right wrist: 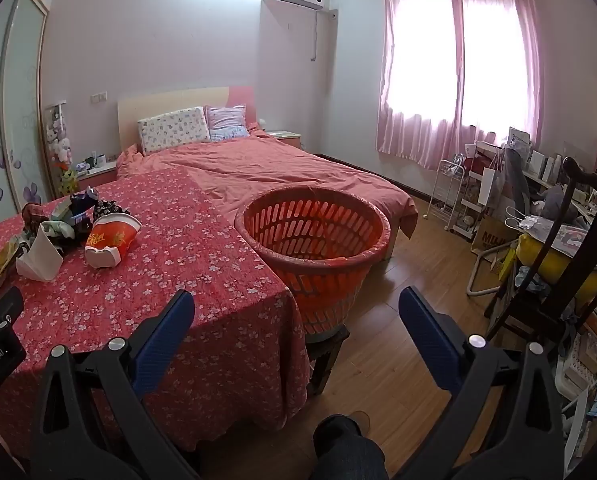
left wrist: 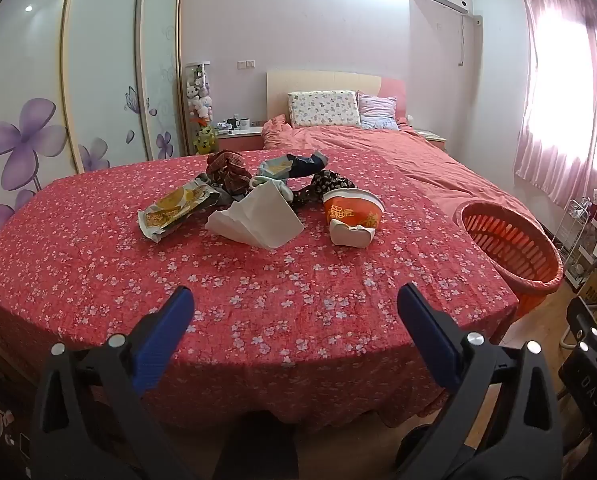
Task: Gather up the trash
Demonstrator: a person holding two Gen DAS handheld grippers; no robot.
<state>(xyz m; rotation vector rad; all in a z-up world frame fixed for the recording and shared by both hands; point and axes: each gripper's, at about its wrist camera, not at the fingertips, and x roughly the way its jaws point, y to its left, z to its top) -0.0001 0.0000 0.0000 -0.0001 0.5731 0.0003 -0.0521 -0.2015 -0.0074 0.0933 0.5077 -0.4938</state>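
On a table with a red floral cloth (left wrist: 258, 292) lies a heap of litter: a yellow snack wrapper (left wrist: 176, 208), a crumpled white paper (left wrist: 256, 216), an orange instant-noodle cup (left wrist: 352, 216) tipped on its side, and several bundled cloth pieces (left wrist: 228, 170) behind. An orange slatted basket (left wrist: 510, 248) (right wrist: 318, 236) stands off the table's right edge. My left gripper (left wrist: 294, 300) hovers open over the near table, well short of the litter. My right gripper (right wrist: 296, 300) is open too, above the table's right corner, in front of the basket. Nothing is between either pair of fingers.
A bed with a pink cover (right wrist: 290, 168) lies behind the table. The basket rests on a dark stool (right wrist: 326, 352). A dark wooden chair (right wrist: 558, 264), white racks and cluttered shelves crowd the right. A person's knee (right wrist: 346, 448) shows at the bottom. A wardrobe with purple flowers (left wrist: 30, 136) is at left.
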